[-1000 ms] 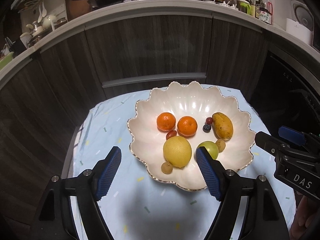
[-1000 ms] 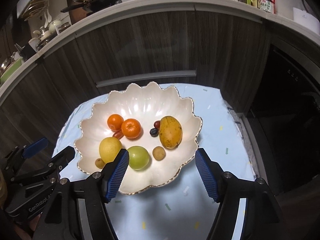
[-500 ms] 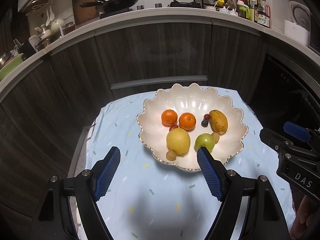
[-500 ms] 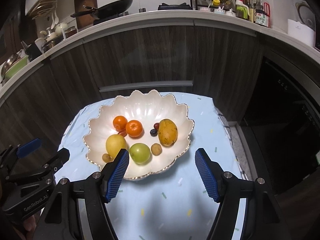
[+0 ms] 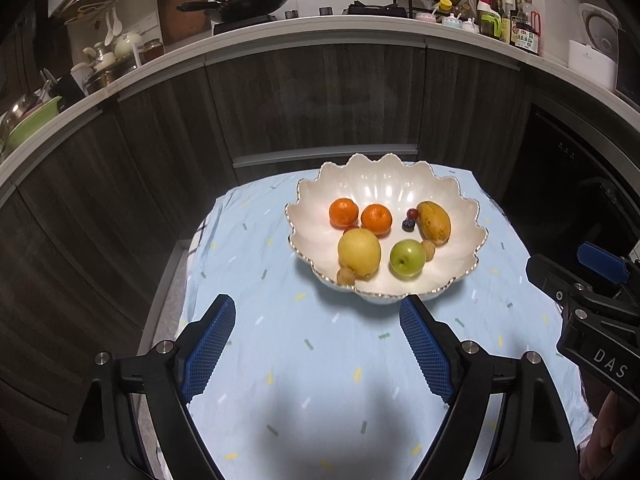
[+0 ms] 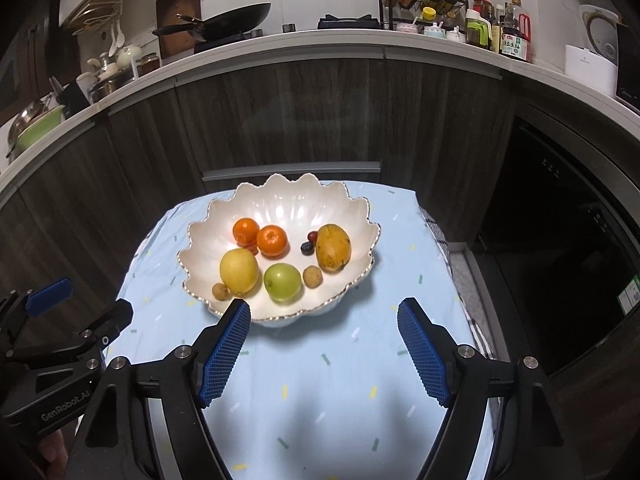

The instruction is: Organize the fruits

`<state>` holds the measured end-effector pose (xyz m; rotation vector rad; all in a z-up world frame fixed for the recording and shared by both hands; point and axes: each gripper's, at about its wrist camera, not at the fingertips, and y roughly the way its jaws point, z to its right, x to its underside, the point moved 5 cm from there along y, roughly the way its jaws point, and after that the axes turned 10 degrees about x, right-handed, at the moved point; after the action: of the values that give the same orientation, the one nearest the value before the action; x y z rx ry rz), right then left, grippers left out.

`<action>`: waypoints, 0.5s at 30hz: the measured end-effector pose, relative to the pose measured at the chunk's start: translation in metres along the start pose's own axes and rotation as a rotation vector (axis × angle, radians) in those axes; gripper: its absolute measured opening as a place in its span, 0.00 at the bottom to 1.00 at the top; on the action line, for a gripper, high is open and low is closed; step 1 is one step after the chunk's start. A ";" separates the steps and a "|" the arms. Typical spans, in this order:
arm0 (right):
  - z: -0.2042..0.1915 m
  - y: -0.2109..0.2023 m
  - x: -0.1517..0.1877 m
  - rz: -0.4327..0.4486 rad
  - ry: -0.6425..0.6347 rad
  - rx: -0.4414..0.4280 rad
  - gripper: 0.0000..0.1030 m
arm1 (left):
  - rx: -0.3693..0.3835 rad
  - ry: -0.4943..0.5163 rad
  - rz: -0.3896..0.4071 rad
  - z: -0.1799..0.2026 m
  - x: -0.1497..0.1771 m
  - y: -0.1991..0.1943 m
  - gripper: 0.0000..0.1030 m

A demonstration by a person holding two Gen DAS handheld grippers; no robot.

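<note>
Because the fruits lie loose in the scalloped white bowl point(image 5: 384, 184) at the centre of both views, each will likely handle differently; the yellow pear point(image 5: 359, 252) and green apple point(image 5: 407, 258) look firm, smooth and rather heavy, best taken across the widest middle; the two oranges point(image 5: 376, 219) are firm with a grippier skin; the mango point(image 5: 434, 222) at the right of the bowl seems softer and wants a gentle hold across its short axis; the small brown fruits point(image 5: 346, 276) and dark berries point(image 5: 408, 224) are light and apt to roll or crush. The bowl, probably ceramic and fragile, stands on the pale blue cloth point(image 5: 304, 360) over the bench. The left hand-held gripper point(image 5: 316, 354) holds nothing, its jaws having just been opening and now wide apart; the right hand-held gripper point(image 6: 324, 354) likewise, empty and short of the bowl's near rim.
</note>
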<state>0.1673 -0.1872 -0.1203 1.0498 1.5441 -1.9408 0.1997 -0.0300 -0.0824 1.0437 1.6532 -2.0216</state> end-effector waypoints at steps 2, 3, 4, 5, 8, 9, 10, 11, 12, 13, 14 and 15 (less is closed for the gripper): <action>-0.001 -0.002 0.003 -0.001 -0.003 -0.003 0.75 | 0.000 -0.011 -0.002 -0.002 0.005 -0.003 0.82; -0.001 -0.003 0.006 -0.002 -0.005 -0.005 0.75 | -0.002 -0.015 -0.003 -0.002 0.007 -0.004 0.82; -0.002 -0.004 0.008 -0.002 -0.007 -0.007 0.75 | -0.004 -0.019 -0.004 -0.003 0.010 -0.007 0.82; -0.003 -0.005 0.010 -0.002 -0.009 -0.009 0.75 | -0.005 -0.022 -0.003 -0.003 0.012 -0.008 0.83; -0.004 -0.009 0.016 0.002 -0.014 -0.008 0.75 | -0.017 -0.025 0.002 -0.005 0.017 -0.014 0.83; -0.004 -0.011 0.018 0.003 -0.016 -0.007 0.75 | -0.019 -0.025 0.003 -0.006 0.018 -0.015 0.83; -0.005 -0.012 0.020 0.004 -0.017 -0.008 0.75 | -0.023 -0.025 0.006 -0.005 0.020 -0.017 0.83; -0.005 -0.013 0.021 0.004 -0.016 -0.007 0.75 | -0.027 -0.024 0.008 -0.006 0.021 -0.019 0.83; -0.005 -0.015 0.023 0.004 -0.015 -0.009 0.75 | -0.029 -0.025 0.009 -0.006 0.022 -0.020 0.83; -0.005 -0.016 0.025 0.003 -0.014 -0.010 0.75 | -0.028 -0.026 0.009 -0.006 0.024 -0.022 0.83; -0.004 -0.018 0.026 0.003 -0.010 -0.012 0.75 | -0.027 -0.029 0.011 -0.006 0.026 -0.025 0.83; -0.004 -0.020 0.027 0.004 -0.008 -0.012 0.75 | -0.028 -0.029 0.013 -0.006 0.027 -0.028 0.83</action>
<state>0.1371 -0.1746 -0.1296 1.0382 1.5466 -1.9279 0.1650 -0.0114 -0.0824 1.0090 1.6506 -1.9905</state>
